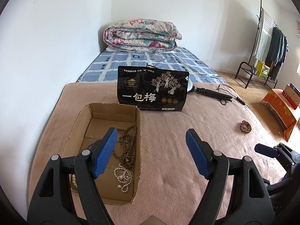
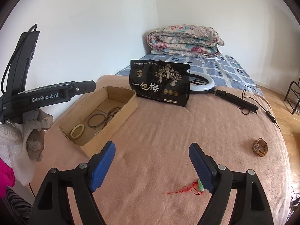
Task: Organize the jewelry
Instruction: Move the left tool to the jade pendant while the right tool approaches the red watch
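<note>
An open cardboard box (image 1: 137,135) (image 2: 120,121) lies on the pink blanket. It holds a brown bead necklace (image 1: 129,142), a white pearl necklace (image 1: 122,176), a cream bead bracelet (image 2: 76,130) and a dark ring bangle (image 2: 96,120). My left gripper (image 1: 151,141) is open and empty, its left finger over the box. My right gripper (image 2: 151,154) is open and empty above the blanket. A red cord with a green bead (image 2: 189,188) lies by its right finger. A gold watch (image 2: 260,147) (image 1: 245,126) lies far right.
A black snack bag (image 1: 152,89) (image 2: 160,82) stands behind the box. A ring light on a black tripod (image 2: 221,91) with a cable lies behind it. A folded floral quilt (image 1: 141,35) sits on the bed. A clothes rack (image 1: 266,52) stands at the right.
</note>
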